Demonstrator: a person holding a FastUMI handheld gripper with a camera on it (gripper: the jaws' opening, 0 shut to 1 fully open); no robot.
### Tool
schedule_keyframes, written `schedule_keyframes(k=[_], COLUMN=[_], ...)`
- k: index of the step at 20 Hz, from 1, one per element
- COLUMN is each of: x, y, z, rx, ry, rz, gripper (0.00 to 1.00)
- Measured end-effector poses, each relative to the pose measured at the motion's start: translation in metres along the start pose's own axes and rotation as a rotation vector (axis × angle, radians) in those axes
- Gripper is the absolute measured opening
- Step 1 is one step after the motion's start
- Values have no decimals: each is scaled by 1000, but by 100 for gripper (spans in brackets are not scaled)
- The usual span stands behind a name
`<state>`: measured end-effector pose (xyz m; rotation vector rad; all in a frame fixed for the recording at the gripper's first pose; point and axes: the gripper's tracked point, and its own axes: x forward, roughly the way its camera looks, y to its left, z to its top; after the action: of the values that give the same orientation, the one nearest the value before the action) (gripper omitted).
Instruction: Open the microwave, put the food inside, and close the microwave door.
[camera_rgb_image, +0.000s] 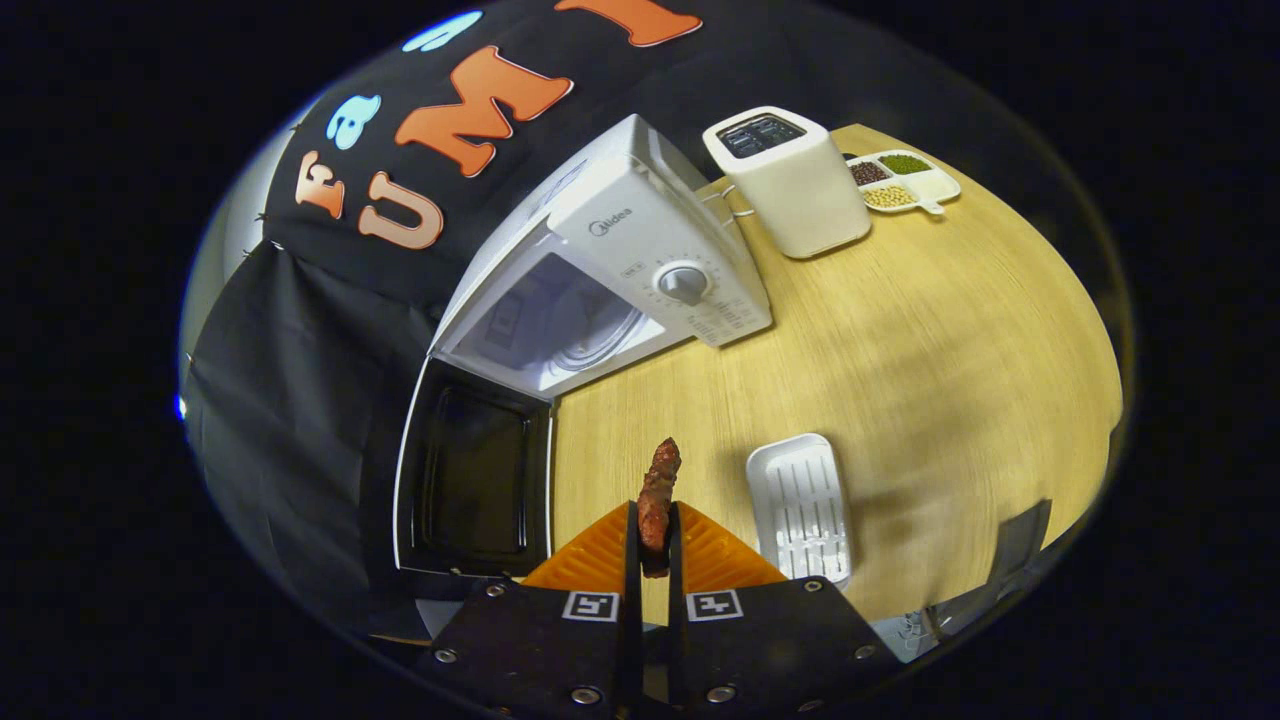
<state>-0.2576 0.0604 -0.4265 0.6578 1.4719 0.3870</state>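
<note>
Between the fingers of the claw: food, a reddish-brown strip, pinched from both sides above the bench. Microwave ahead, door swung open. Best carried level into the cavity, clear of the door, grip kept firm until set down.

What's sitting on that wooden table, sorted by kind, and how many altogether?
Appliances: 2, microwave with its door open, toaster
Dishes: 2, ridged white tray, divided dish of beans
Food: 1, browned piece gripped by the hand-held gripper
Total: 5
</note>
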Motion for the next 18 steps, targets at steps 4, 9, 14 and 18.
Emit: schedule_keyframes(k=[4, 9, 14, 18], x=[28, 64, 100, 129], y=[36, 70, 108, 130], z=[1, -3, 3, 16], rx=[45, 64, 117, 142], ry=[-35, -82, -152, -237], rz=[46, 64, 133, 154], gripper=[10, 10, 10, 10])
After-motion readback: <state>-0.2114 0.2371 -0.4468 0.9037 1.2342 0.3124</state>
